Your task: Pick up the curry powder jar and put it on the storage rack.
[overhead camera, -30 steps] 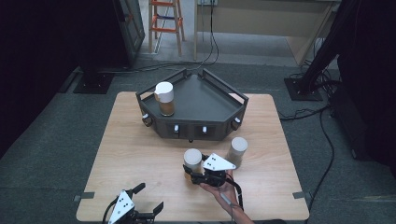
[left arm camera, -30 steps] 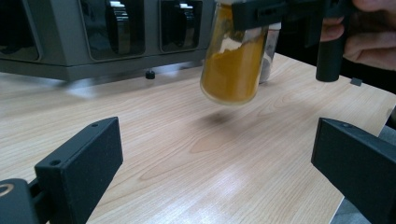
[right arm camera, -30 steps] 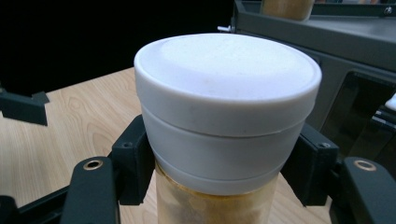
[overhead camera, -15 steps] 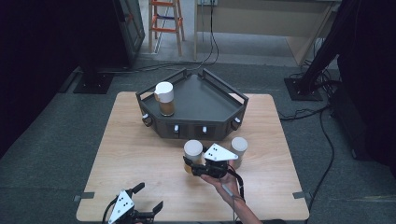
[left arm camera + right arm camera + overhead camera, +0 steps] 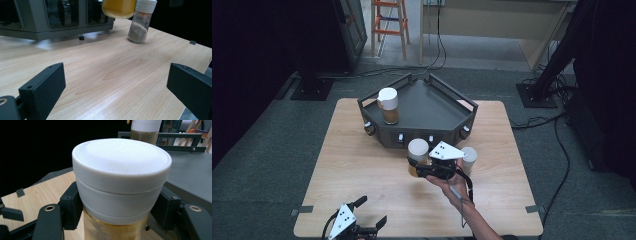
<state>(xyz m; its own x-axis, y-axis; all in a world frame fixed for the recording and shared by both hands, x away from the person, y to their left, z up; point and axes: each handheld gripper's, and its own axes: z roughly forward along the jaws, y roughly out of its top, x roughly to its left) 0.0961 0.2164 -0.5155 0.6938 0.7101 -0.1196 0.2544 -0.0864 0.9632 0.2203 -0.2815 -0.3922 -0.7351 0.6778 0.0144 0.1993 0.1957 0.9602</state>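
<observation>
The right gripper (image 5: 418, 169) is clamping a white-capped glass jar of amber-yellow contents (image 5: 417, 156), its jaws pressing on the sides just under the cap, as the right gripper view is showing (image 5: 117, 195). The jar is standing upright in the grip, long axis vertical, and is hanging clear of the light wooden table (image 5: 362, 170). Directly ahead of this gripper, a little higher, the dark grey angular metal tray with raised rails (image 5: 432, 102) is waiting; judging by the twin white-capped jar with brown contents (image 5: 388, 106) already standing at the tray's far left corner, the held jar is probably heading over the near rail. Just to the gripper's right, a smaller white-capped shaker of grey powder (image 5: 469, 159) is sitting on the table, close enough to be worth avoiding. The left gripper (image 5: 362, 224) is resting at the near table edge, jaws spread wide and empty, well behind and left of the jar, so the right hand is much the nearer.
</observation>
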